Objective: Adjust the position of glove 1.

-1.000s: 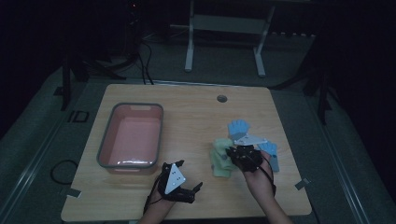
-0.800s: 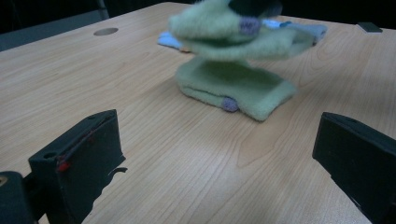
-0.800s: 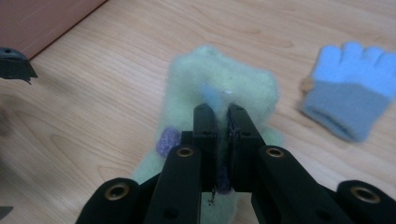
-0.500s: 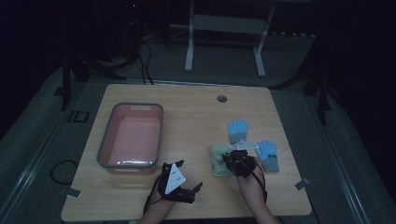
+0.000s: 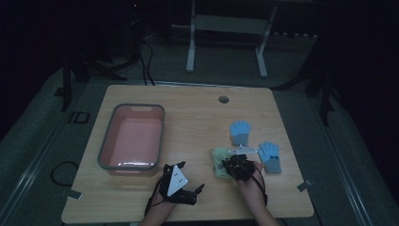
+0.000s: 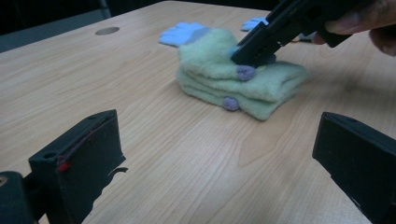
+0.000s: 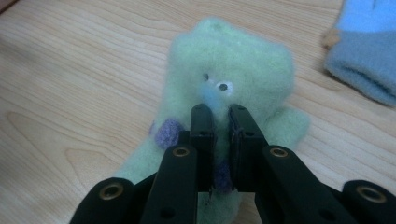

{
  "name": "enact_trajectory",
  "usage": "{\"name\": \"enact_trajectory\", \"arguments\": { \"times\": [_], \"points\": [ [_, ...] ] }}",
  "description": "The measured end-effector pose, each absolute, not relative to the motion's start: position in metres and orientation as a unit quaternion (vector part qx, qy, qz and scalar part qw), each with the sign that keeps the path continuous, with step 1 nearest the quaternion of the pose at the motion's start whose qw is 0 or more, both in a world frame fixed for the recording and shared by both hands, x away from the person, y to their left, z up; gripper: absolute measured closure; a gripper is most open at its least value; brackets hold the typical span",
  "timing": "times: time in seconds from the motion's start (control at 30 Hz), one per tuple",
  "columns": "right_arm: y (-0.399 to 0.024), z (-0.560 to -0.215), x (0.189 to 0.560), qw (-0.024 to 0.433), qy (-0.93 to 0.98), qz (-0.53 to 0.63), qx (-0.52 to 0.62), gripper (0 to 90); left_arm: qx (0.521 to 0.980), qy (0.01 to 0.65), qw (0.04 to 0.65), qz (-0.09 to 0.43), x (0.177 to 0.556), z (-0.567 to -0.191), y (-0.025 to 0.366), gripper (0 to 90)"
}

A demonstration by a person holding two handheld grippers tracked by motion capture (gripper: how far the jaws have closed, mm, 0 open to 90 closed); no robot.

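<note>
The green glove is seen lying flat near the table's front edge, right of centre, its long axis running from the person towards the far side. No readable writing is made out on it; purple dots and small eyes are seen on the fleece. The right gripper is pressed onto it, jaws nearly together and just opening slightly, fleece pinched between them. The left gripper is held open over bare wood nearby. Two blue gloves lie just beyond; the pink tub sits well apart.
</note>
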State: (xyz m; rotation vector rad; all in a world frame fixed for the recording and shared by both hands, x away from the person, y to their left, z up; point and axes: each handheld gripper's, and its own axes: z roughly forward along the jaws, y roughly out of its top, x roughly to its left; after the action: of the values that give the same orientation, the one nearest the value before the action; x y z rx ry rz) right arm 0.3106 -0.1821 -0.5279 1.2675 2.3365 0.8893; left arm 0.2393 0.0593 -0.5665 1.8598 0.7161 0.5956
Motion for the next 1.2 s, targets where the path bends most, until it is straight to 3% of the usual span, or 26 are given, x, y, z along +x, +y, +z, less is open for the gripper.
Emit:
{"name": "enact_trajectory", "arguments": {
  "times": [0.2,0.3,0.47,0.57,0.67,0.8,1.0,1.2],
  "points": [
    [-0.191,-0.514,0.308,0.151,0.825,0.329,0.434,64.6,0.767,0.293,0.513,0.248,0.239,-0.566,0.06,1.7],
    [-0.197,-0.505,0.308,0.146,0.829,0.342,0.417,48.2,0.775,0.286,0.515,0.231,0.24,-0.566,0.057,1.7],
    [-0.206,-0.5,0.313,0.137,0.839,0.345,0.398,31.3,0.783,0.278,0.531,0.166,0.243,-0.565,0.051,1.6],
    [-0.214,-0.504,0.317,0.117,0.842,0.357,0.387,19.2,0.792,0.273,0.524,0.156,0.244,-0.562,0.047,1.6],
    [-0.22,-0.506,0.319,0.104,0.844,0.361,0.384,15.2,0.798,0.273,0.511,0.163,0.248,-0.56,0.045,1.7],
    [-0.232,-0.506,0.322,0.129,0.837,0.377,0.376,15.5,0.81,0.275,0.485,0.185,0.249,-0.558,0.042,3.1],
    [-0.245,-0.499,0.335,0.139,0.831,0.383,0.38,14.7,0.821,0.252,0.504,0.089,0.261,-0.556,0.036,3.9],
    [-0.248,-0.498,0.345,0.122,0.833,0.383,0.38,13.2,0.843,0.22,0.487,0.062,0.271,-0.555,0.023,3.9]
  ]
}}
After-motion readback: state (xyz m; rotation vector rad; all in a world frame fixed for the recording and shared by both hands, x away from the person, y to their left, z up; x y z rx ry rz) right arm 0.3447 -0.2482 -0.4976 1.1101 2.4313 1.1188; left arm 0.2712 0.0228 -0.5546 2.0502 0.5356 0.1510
